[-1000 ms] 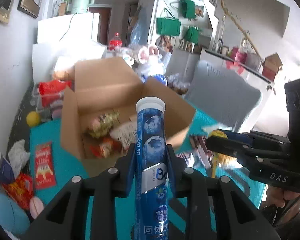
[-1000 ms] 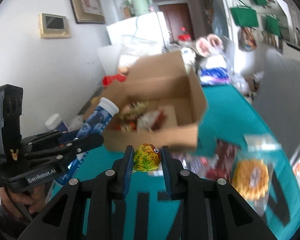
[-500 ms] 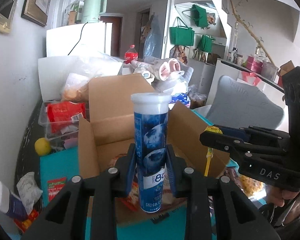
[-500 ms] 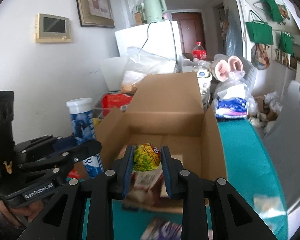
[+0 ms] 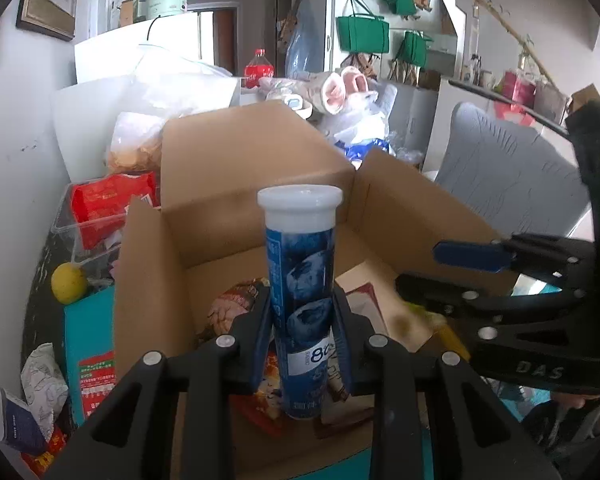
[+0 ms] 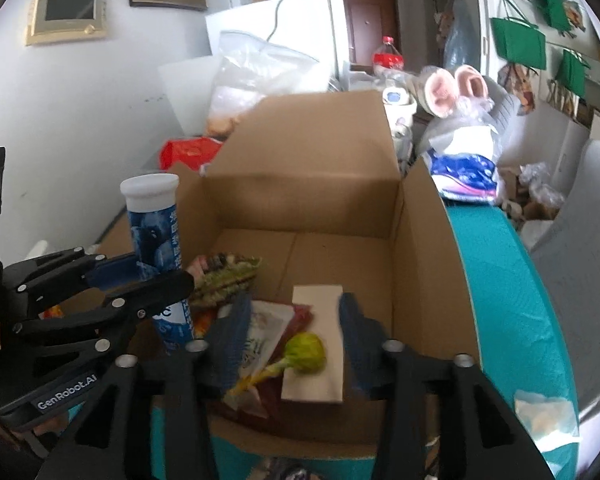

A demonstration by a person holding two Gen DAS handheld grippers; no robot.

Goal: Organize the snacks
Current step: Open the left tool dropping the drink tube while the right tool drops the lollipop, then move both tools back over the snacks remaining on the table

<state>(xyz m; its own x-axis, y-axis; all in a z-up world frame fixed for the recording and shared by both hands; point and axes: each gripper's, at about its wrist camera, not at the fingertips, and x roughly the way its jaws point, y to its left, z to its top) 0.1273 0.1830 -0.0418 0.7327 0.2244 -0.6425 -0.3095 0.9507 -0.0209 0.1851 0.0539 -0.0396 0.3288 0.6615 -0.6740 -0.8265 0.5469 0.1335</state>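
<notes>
the right hand-held gripper (image 6: 288,332) has just been opening, and the green-wrapped candy (image 6: 306,354) lies loose between its parted jaws, inside the cardboard box (image 6: 420,248). farther left, the left hand-held gripper (image 5: 302,334) clamps the blue tube (image 5: 302,288), upright over the box's snacks.

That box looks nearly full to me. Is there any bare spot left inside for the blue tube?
Yes: the cardboard box floor is bare along its back and right walls. The near-left part is crowded with snack packets, where the blue tube hangs.
</notes>
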